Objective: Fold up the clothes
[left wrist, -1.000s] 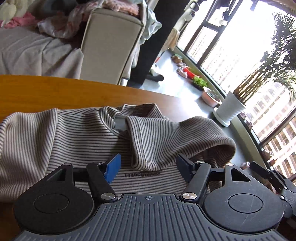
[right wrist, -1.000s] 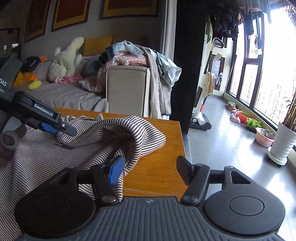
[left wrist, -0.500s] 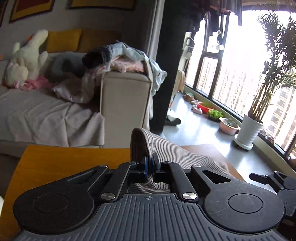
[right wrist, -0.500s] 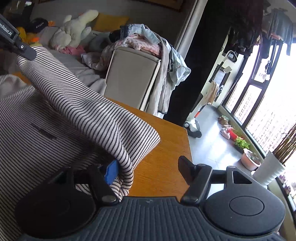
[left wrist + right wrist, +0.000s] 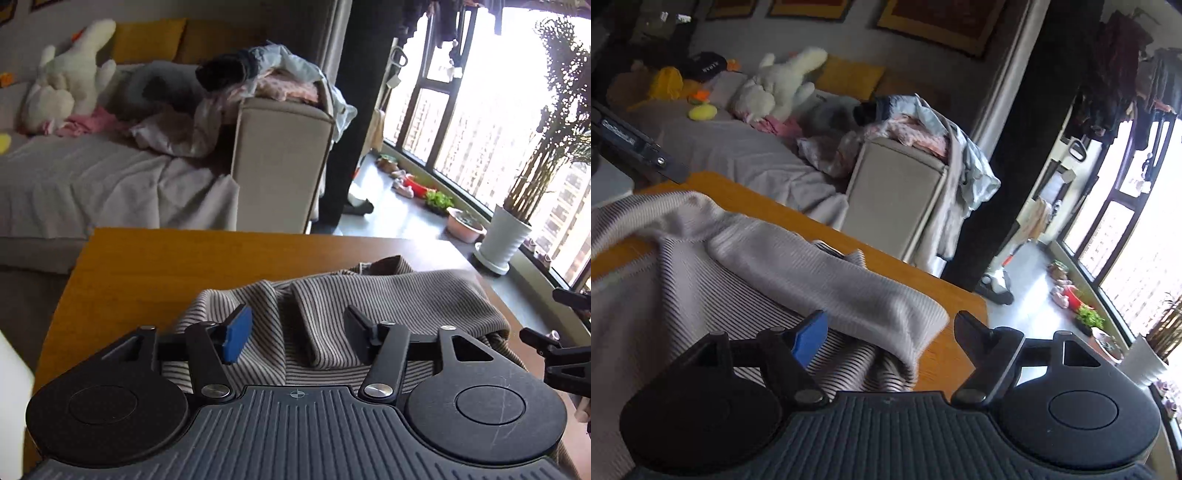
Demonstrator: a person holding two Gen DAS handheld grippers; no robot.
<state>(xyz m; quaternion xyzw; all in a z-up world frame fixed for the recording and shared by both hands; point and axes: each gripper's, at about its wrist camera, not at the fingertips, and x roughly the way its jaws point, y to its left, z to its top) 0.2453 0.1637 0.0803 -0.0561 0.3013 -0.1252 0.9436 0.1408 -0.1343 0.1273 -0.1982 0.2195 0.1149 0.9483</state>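
Orange wooden table (image 5: 155, 266) carries the striped sweater (image 5: 388, 299), sleeve folded across, lying just ahead of the left gripper (image 5: 295, 332) and right gripper (image 5: 890, 332); both jaws are opening, gripping nothing, apparently releasing the fold.

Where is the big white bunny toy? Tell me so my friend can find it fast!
Find the long grey-covered sofa behind the orange wooden table. The white plush rabbit lies against the sofa's back, beside a mustard-yellow cushion. It is the only fluffy white toy there; its neighbours are small yellow toys and crumpled clothes.
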